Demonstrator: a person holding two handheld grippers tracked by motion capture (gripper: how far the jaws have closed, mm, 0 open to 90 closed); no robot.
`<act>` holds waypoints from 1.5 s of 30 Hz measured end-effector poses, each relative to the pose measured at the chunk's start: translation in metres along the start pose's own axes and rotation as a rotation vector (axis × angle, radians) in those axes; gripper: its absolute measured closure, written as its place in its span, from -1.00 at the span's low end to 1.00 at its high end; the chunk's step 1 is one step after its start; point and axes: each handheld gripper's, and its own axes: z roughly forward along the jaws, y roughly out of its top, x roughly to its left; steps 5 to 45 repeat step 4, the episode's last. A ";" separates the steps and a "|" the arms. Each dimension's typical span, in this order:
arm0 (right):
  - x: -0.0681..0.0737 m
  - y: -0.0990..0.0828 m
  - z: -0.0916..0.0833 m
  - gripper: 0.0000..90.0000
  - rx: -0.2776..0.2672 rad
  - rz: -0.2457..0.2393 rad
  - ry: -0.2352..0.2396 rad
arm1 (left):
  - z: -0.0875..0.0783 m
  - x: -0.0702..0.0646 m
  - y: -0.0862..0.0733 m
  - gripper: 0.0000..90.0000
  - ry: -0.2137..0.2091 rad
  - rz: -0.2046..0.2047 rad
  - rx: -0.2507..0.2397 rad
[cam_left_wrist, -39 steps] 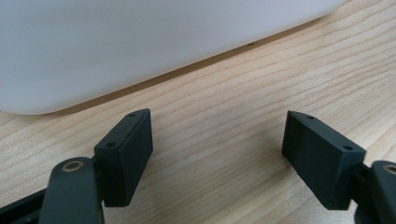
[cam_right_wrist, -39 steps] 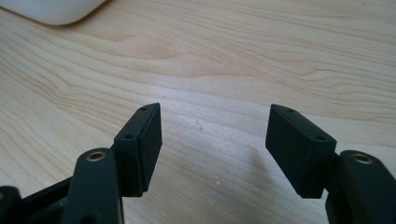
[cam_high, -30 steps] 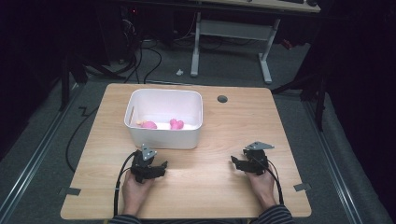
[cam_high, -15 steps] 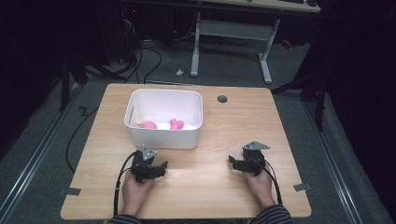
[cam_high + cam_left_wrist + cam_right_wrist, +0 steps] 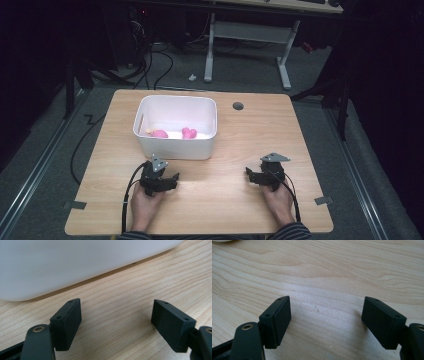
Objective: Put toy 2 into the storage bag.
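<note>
A white bin (image 5: pixel 175 145) stands on the wooden table (image 5: pixel 225 200) left of centre, with two pink objects (image 5: pixel 188 133) and a small yellowish bit inside. My left gripper (image 5: pixel 170 181) rests on the table just in front of the bin, open, nothing between its jaws; the bin's wall (image 5: pixel 75 262) looms close ahead in the left gripper view. My right gripper (image 5: pixel 251 176) sits on the table at the right front. Its jaws have just been opening and stand wide apart over bare wood (image 5: pixel 324 312), with nothing between them.
A round cable hole (image 5: pixel 238 106) lies in the table behind the bin on the right. Cables trail from both grippers toward the front edge. Beyond the table are a dark floor, cables and a white desk frame (image 5: pixel 247 35).
The right gripper's jaws have opened; its hand stays in place. The left gripper and the bin have not moved.
</note>
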 end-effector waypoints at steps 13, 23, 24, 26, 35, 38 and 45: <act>0.002 -0.002 -0.002 -0.53 0.003 0.015 -0.012 | 0.000 0.000 0.000 -0.43 -0.001 -0.001 0.001; 0.002 -0.002 -0.002 -0.53 0.003 0.015 -0.012 | 0.000 0.000 0.000 -0.43 -0.001 -0.001 0.001; 0.002 -0.002 -0.002 -0.53 0.003 0.015 -0.012 | 0.000 0.000 0.000 -0.43 -0.001 -0.001 0.001; 0.002 -0.002 -0.002 -0.53 0.003 0.015 -0.012 | 0.000 0.000 0.000 -0.43 -0.001 -0.001 0.001; 0.002 -0.002 -0.002 -0.53 0.003 0.015 -0.012 | 0.000 0.000 0.000 -0.43 -0.001 -0.001 0.001; 0.002 -0.002 -0.002 -0.53 0.003 0.015 -0.012 | 0.000 0.000 0.000 -0.43 -0.001 -0.001 0.001; 0.002 -0.002 -0.002 -0.53 0.003 0.015 -0.012 | 0.000 0.000 0.000 -0.43 -0.001 -0.001 0.001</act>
